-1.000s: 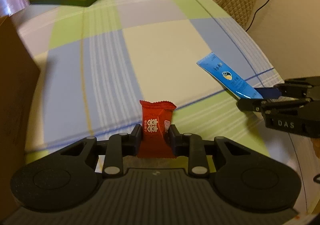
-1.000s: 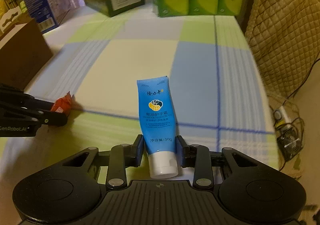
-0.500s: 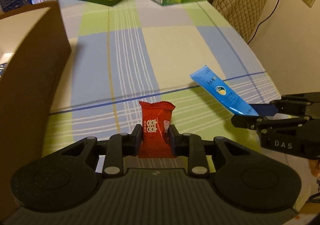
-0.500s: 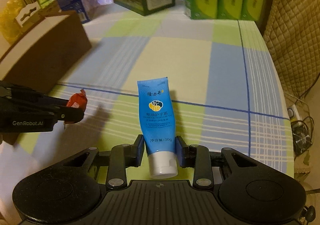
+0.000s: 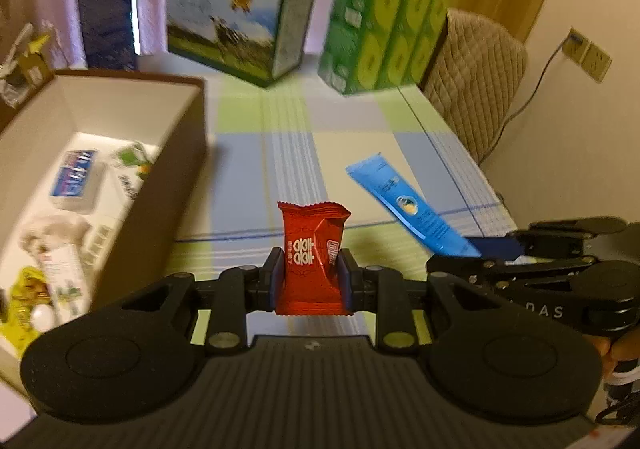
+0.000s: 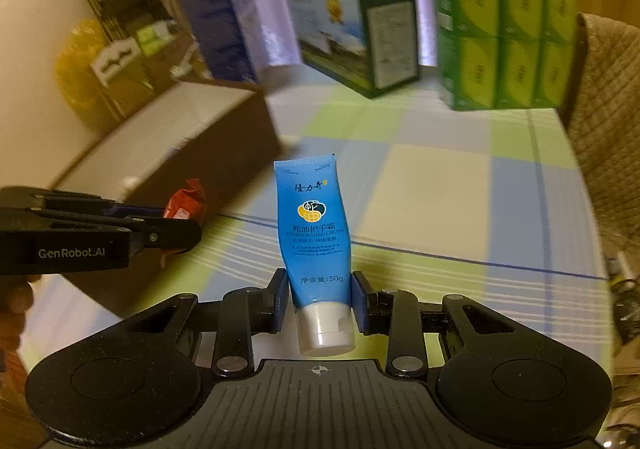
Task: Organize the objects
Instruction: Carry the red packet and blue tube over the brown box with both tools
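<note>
My left gripper (image 5: 311, 277) is shut on a red candy packet (image 5: 313, 253), held upright above the checked tablecloth. My right gripper (image 6: 320, 299) is shut on a blue hand-cream tube (image 6: 314, 233) with its white cap toward me. In the left wrist view the right gripper (image 5: 452, 251) reaches in from the right with the blue tube (image 5: 408, 205) pointing up-left. In the right wrist view the left gripper (image 6: 182, 223) comes in from the left holding the red packet (image 6: 186, 203). An open brown box (image 5: 188, 153) with a white inside stands at the left, with several small items in it.
At the table's far side stand a milk carton box (image 5: 240, 29), green tissue packs (image 5: 384, 25) and a blue box (image 5: 106, 5). A quilted chair back (image 5: 476, 65) is at the right edge. Bags (image 6: 108, 37) stand behind the brown box (image 6: 192, 145).
Both grippers have risen and tilted up with their loads. The open box's inside has come into the left wrist view, and the box is nearer on the left.
</note>
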